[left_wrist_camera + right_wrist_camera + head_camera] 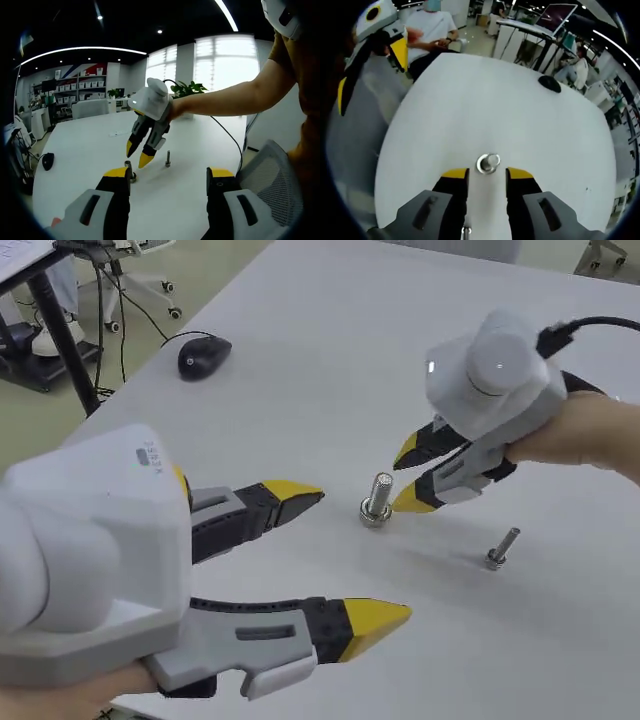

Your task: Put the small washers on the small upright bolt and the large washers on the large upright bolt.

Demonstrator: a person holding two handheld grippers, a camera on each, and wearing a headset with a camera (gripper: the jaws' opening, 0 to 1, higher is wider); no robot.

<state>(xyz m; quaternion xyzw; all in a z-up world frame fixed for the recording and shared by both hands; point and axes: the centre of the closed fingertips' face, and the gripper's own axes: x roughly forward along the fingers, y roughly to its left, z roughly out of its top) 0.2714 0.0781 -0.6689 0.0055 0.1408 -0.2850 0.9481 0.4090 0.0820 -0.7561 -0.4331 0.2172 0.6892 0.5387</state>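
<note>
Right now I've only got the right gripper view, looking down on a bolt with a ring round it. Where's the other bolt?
Observer: In the head view the small bolt stands upright on the table, apart from the large bolt, to its right in that view and a little nearer the person.
Operator: How do my tips sit against the large bolt?
Observer: In the left gripper view the right gripper hangs with its tips close beside the large bolt's top, seemingly clear of it.
</note>
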